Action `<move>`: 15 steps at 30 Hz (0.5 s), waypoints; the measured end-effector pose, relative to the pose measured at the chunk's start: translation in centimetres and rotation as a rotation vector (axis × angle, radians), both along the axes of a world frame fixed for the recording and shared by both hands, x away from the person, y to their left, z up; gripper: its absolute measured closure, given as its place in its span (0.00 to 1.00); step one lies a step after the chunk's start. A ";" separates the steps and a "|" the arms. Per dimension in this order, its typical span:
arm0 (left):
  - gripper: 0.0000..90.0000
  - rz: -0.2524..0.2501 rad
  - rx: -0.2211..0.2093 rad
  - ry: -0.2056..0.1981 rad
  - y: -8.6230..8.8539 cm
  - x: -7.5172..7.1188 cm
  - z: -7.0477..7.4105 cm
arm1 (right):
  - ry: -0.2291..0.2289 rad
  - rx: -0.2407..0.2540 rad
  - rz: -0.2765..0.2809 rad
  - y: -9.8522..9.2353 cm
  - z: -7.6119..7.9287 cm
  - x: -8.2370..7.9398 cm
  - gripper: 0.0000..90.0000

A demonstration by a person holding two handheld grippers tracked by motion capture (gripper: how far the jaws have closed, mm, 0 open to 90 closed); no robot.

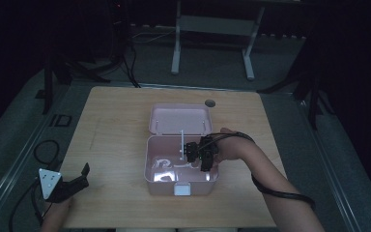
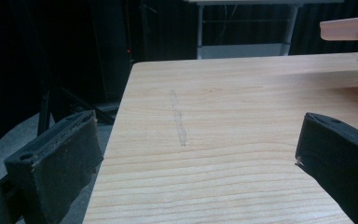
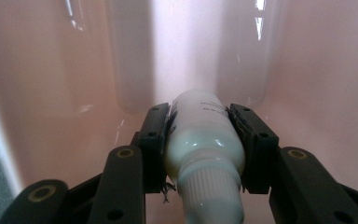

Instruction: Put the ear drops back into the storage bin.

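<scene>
Bottle pinched in the right gripper, inside the pink box.

High view: the box sits open mid-table, lid back toward the far edge; the right gripper reaches into it, probably to set the bottle down or lift it out, while the left gripper rests idle near the table's near-left corner. Left gripper view: its jaws stand wide apart over bare table. Right gripper view: both jaws clamp the white bottle's body, cap toward the camera; its label print is too blurred to read.
</scene>
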State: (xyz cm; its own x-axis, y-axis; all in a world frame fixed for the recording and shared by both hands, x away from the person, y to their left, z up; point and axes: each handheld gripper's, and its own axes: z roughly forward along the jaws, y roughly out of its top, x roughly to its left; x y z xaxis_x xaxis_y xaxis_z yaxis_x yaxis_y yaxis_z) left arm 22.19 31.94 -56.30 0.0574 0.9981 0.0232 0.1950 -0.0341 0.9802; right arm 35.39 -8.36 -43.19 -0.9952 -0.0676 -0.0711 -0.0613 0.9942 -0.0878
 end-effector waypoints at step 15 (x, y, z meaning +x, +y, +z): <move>0.00 -0.003 -0.001 -0.001 0.0 0.0 0.0 | -0.042 -0.085 0.033 1.4 -4.1 0.6 0.66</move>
